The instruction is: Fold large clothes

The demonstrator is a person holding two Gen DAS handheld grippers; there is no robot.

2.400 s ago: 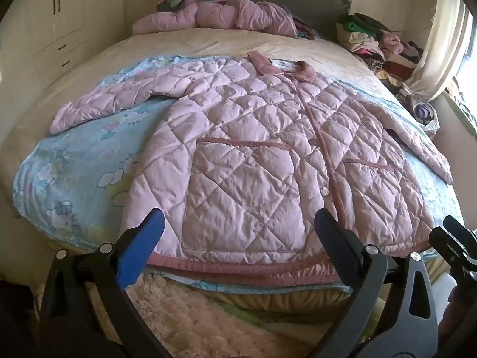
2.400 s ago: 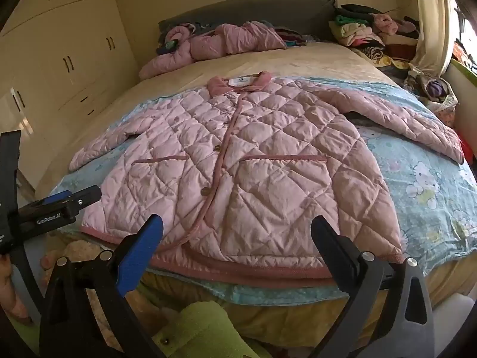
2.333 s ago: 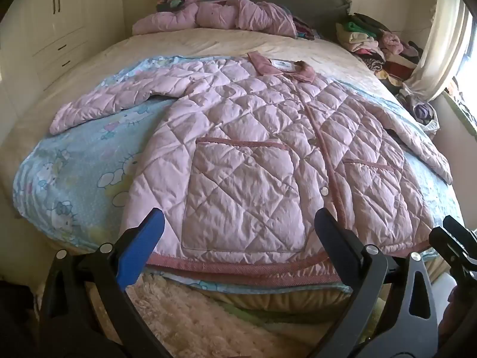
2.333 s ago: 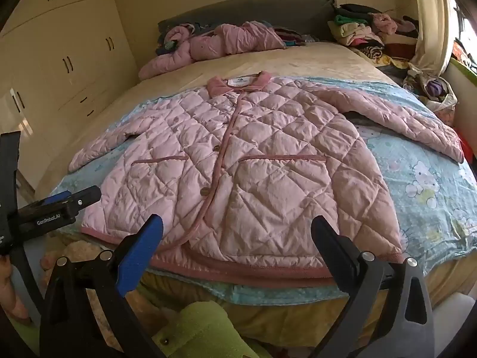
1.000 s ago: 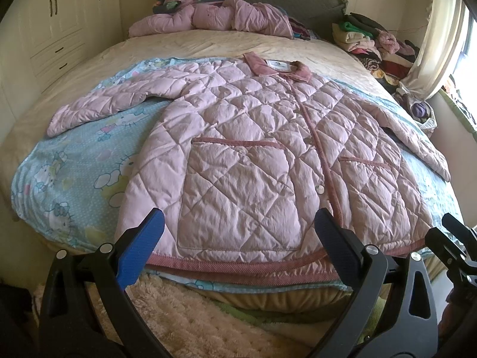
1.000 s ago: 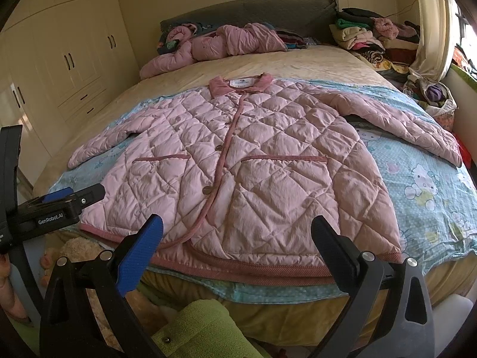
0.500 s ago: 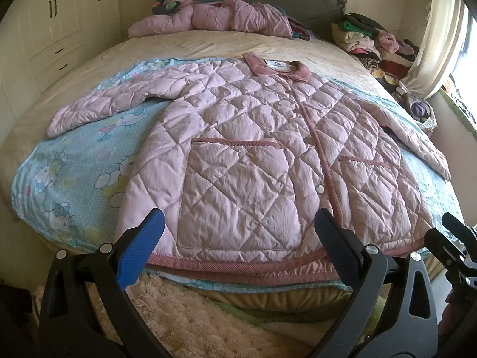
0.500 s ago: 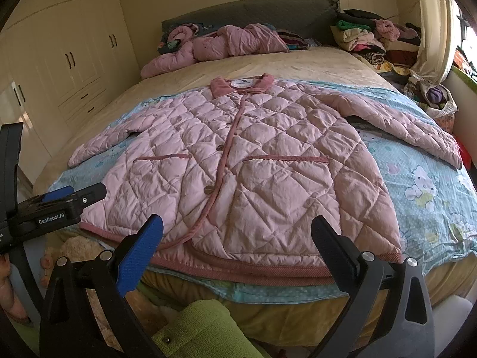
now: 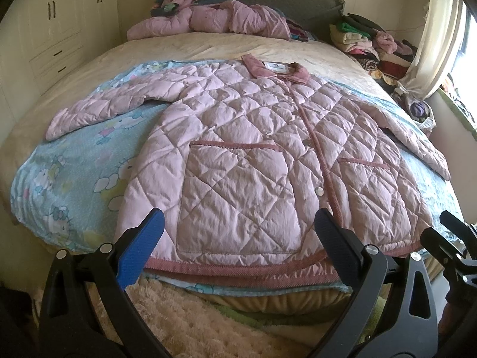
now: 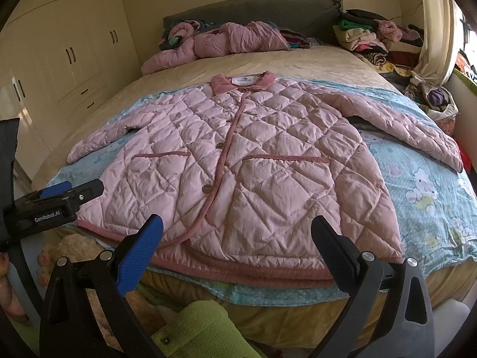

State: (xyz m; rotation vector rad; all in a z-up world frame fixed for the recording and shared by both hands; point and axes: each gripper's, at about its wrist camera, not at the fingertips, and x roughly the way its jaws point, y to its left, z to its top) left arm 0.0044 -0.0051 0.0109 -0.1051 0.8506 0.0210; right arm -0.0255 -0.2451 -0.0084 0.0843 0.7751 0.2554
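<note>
A pink quilted jacket [image 9: 253,149] [image 10: 253,161] lies flat and front-up on the bed, collar toward the headboard, both sleeves spread out sideways, hem at the bed's near edge. My left gripper [image 9: 238,229] hangs open just short of the hem, over the left pocket, with nothing between its fingers. My right gripper [image 10: 237,232] is open too, in front of the hem near the button placket. In the right wrist view the left gripper [image 10: 53,205] shows at the far left, level with the jacket's left hem corner.
A light-blue cartoon-print blanket [image 9: 77,167] lies under the jacket on the beige bed [image 10: 283,62]. Another pink jacket [image 9: 214,19] is heaped by the headboard. Piled clothes [image 9: 369,44] stand at the back right, wardrobes [image 10: 68,56] on the left. A fluffy rug [image 9: 184,316] lies below.
Both views have crept slightly closer to the bed's edge. The jacket has not moved and both grippers stay open.
</note>
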